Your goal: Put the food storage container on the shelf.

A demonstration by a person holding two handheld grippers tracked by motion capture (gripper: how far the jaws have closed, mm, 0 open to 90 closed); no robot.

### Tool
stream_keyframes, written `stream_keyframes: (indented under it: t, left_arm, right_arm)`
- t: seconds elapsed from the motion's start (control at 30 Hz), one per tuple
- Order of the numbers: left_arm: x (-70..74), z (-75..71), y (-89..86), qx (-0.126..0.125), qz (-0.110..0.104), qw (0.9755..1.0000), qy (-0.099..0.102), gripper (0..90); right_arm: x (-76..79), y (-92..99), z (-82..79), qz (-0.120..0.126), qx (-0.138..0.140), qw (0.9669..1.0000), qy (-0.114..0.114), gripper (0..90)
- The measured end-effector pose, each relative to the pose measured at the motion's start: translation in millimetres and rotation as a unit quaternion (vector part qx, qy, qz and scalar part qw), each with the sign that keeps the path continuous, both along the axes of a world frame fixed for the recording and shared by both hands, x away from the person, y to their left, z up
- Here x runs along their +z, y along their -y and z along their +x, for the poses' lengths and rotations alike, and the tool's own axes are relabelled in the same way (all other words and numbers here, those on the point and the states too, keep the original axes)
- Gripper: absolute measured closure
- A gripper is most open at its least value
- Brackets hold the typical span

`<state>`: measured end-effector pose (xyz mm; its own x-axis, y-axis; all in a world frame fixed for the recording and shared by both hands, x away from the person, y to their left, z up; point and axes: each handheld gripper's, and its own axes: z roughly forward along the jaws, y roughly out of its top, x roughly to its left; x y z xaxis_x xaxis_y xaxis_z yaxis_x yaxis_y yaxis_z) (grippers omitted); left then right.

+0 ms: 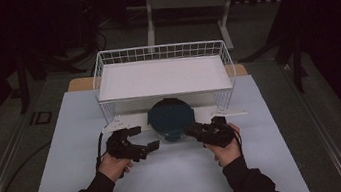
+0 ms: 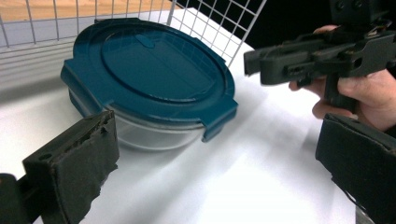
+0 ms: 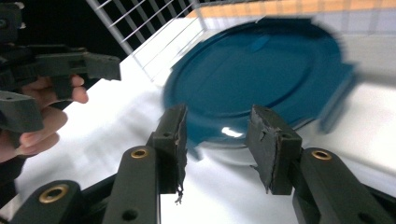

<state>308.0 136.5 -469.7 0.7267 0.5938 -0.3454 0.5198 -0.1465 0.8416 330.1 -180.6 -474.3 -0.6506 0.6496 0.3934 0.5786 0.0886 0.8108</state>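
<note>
The container [image 1: 171, 119] (clear bowl, blue clip-on lid [image 2: 154, 65]) is set on the white mat [image 1: 170, 177], touching or just beside the front wall of the wire basket [image 1: 160, 52]. It is judged that the container is placed and released, or not yet picked up; which of the two cannot be told. The basket is seen with only a white liner inside.

The left gripper [image 1: 146, 149] is held just left of the container, its jaws spread to their widest with nothing between them. The right gripper [image 1: 194, 131] is held just right of it, jaws partly open; in the right gripper view the lid's near edge is seen beyond the pads [image 3: 175, 140], with no contact made and nothing gripped.

If the container is meant for the basket, the front wall stands in the way and must be cleared by lifting. The four lid clips are judged closed (blur prevents certainty).
</note>
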Motion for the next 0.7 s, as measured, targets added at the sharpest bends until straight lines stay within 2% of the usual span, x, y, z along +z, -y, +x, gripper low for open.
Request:
stream_keyframes:
  t: [0.1, 0.13, 0.27, 0.3, 0.33, 0.43, 0.57, 0.7]
  left_arm:
    - [-5.4, -9.2, -1.5, 0.001, 0.006, 1.0, 0.004, 0.0]
    - [-7.0, -12.0, -2.1, 0.0, 0.008, 0.9999, 0.007, 0.0]
    - [-15.1, -20.0, -1.5, 0.0, 0.017, 0.9997, 0.014, 0.0]
    - [-15.1, -20.0, -1.5, 0.0, 0.017, 0.9997, 0.014, 0.0]
    - [-16.0, -20.5, -1.1, -0.001, 0.021, 0.9997, 0.015, 0.0]
    - [-18.1, -22.5, 0.0, -0.004, 0.024, 0.9995, 0.019, 0.0]
    - [-19.6, -24.3, 0.9, -0.003, 0.028, 0.9994, 0.023, 0.0]
    - [-20.0, -25.2, 0.5, -0.003, 0.027, 0.9994, 0.023, 0.0]
  right_arm:
    - [-3.4, -7.7, -6.2, -0.001, 0.016, 0.9999, -0.004, 62.6]
    - [-5.0, -10.3, -8.4, -0.002, 0.02, 0.9998, -0.005, 67.5]
    - [-11.3, -20.4, -15.0, -0.01, 0.042, 0.999, -0.009, 77.2]
    - [-11.3, -20.4, -15.0, -0.01, 0.042, 0.999, -0.009, 77.2]
    - [-14.3, -24.7, -16.3, -0.014, 0.051, 0.9985, -0.015, 84.0]
    - [-18.6, -30.5, -16.9, -0.02, 0.061, 0.9976, -0.026, 89.7]
    - [-22.2, -39.1, -16.8, -0.035, 0.071, 0.9965, -0.026, 89.9]
    - [-25.6, -43.7, -10.5, -0.041, 0.065, 0.9965, -0.032, 89.9]
